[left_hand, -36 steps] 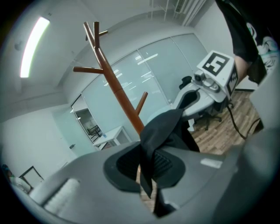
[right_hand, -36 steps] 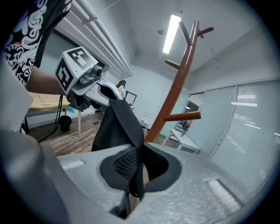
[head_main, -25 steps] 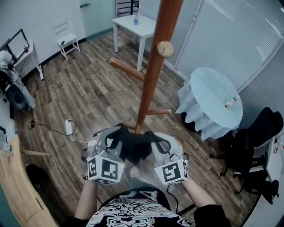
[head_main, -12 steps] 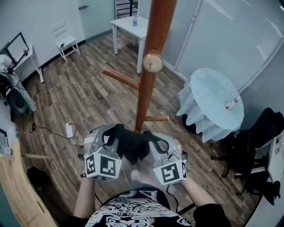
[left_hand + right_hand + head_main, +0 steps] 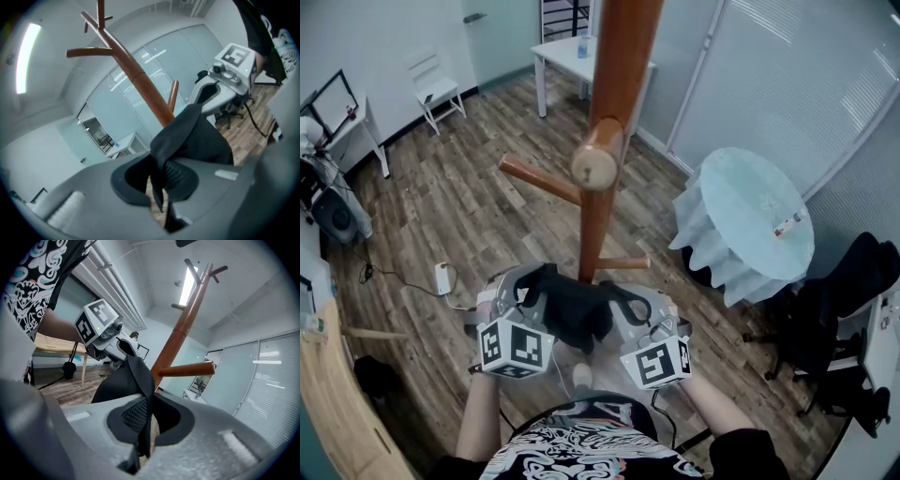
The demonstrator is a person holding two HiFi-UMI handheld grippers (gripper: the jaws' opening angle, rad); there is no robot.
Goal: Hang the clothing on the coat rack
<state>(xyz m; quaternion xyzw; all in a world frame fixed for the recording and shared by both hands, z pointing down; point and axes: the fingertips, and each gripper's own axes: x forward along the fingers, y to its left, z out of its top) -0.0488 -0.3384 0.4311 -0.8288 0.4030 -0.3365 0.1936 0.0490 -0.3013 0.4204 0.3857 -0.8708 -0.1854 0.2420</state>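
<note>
A black garment [image 5: 577, 314] hangs stretched between my two grippers, just in front of the base of the brown wooden coat rack [image 5: 609, 112]. My left gripper [image 5: 534, 292] is shut on the garment's left edge, and my right gripper [image 5: 628, 302] is shut on its right edge. One peg's round end [image 5: 593, 167] points toward me above the garment, and a second peg [image 5: 539, 181] sticks out to the left. In the left gripper view the cloth [image 5: 197, 136] is pinched between the pads [image 5: 174, 174]. The right gripper view shows the cloth [image 5: 124, 380] clamped the same way, with a peg [image 5: 185, 370] beyond it.
A round table with a pale blue cloth [image 5: 750, 216] stands right of the rack, with a black office chair [image 5: 844, 300] further right. A white table [image 5: 581, 56] and a white chair [image 5: 436, 84] stand at the back. A cable with a power adapter [image 5: 442, 277] lies on the wooden floor.
Both grippers, still holding the garment, have moved slightly toward the rack. The near peg now appears lower and closer above the garment.
</note>
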